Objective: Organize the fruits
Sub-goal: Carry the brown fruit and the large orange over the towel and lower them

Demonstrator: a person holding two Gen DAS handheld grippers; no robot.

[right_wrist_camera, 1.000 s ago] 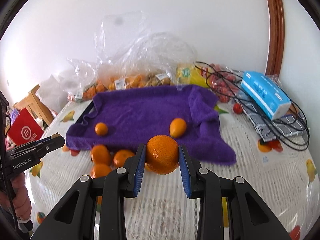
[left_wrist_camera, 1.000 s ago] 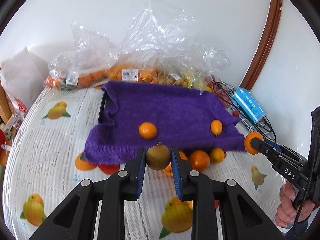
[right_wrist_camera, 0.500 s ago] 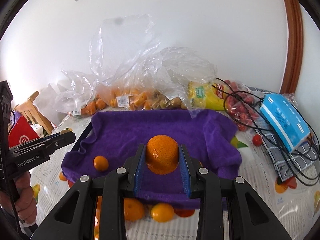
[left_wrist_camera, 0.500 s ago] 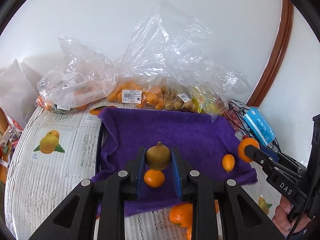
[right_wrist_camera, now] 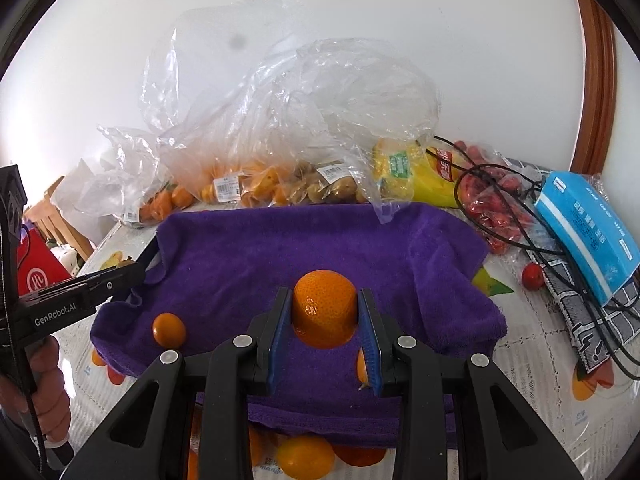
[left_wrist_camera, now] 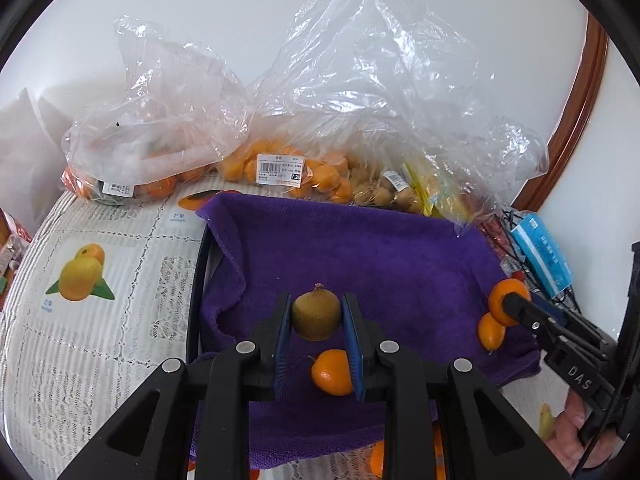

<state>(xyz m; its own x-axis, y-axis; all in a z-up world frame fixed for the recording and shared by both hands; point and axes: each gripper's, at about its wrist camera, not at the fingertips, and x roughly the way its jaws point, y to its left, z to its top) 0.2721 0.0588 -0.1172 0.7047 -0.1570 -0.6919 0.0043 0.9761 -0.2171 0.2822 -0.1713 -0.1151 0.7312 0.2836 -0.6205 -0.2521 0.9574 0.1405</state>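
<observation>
Both tongs have carried over the purple towel: left tongs grip what looks like a kiwi, right tongs an orange, ready to set down.

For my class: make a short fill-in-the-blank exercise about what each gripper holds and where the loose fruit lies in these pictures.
1. The left gripper is shut on a brown ____.
2. The right gripper is shut on an ____.
3. Two small kumquats lie on a towel coloured ____.

Missing words: kiwi; orange; purple
</observation>
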